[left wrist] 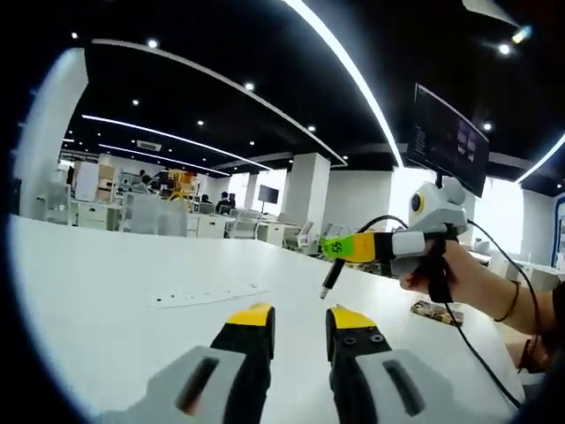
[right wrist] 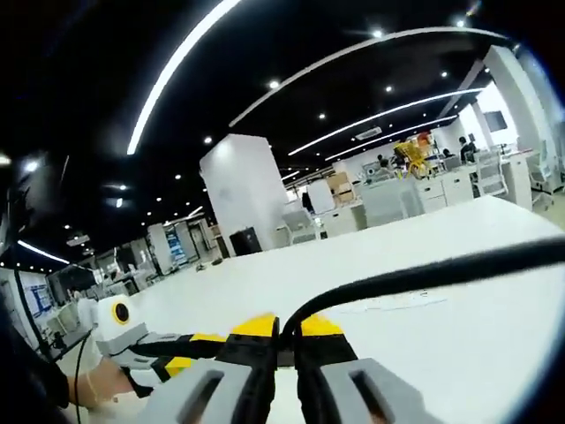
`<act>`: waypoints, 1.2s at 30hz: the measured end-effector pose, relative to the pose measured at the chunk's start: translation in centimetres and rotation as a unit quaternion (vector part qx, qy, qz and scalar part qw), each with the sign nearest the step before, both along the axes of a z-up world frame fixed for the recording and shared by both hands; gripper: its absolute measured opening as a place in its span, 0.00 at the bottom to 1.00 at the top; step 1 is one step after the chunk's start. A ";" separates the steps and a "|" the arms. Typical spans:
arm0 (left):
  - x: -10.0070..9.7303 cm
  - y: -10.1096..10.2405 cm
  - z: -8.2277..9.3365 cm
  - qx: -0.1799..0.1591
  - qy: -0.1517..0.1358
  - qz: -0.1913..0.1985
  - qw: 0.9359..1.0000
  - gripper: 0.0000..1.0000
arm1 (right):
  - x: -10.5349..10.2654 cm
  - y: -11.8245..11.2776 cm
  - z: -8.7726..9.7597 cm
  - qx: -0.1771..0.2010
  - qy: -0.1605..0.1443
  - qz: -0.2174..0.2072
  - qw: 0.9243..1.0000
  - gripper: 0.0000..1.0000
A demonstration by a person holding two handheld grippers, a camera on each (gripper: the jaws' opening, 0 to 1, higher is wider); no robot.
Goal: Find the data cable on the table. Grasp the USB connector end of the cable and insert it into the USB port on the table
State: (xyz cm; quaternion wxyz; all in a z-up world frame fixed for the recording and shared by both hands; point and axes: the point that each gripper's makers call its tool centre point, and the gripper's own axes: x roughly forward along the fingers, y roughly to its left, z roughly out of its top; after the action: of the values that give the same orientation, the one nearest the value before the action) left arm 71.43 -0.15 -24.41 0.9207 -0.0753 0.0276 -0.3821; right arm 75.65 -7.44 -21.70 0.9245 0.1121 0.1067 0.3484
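I am gripping the cable (right wrist: pixel 424 276) in the right gripper (right wrist: pixel 287 340), jaws clamped on it above the table (left wrist: pixel 106 283), and its plug end (left wrist: pixel 330 283) is hanging just below the tips. The left gripper (left wrist: pixel 300 322) is waiting with jaws apart, carrying nothing. I am judging the cable light and floppy and the plug stiff, so a hold close behind the plug is looking best. A flat white strip (left wrist: pixel 210 295), possibly the port, is lying ahead with nothing in between. A small patterned object (left wrist: pixel 436 311) is sitting near the person's hand (left wrist: pixel 446 265).
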 end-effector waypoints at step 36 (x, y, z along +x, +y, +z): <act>6.8 -0.9 -3.5 0.169 -0.021 -0.021 0.985 0.49 | 15.2 -5.2 -3.4 -0.144 0.071 -0.138 0.977 0.08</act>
State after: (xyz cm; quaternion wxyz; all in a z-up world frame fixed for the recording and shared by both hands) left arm 78.26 -1.09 -27.90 0.9122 0.0895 0.0742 -0.3928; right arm 90.87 -12.66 -25.14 0.9602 0.0157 0.2047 0.1892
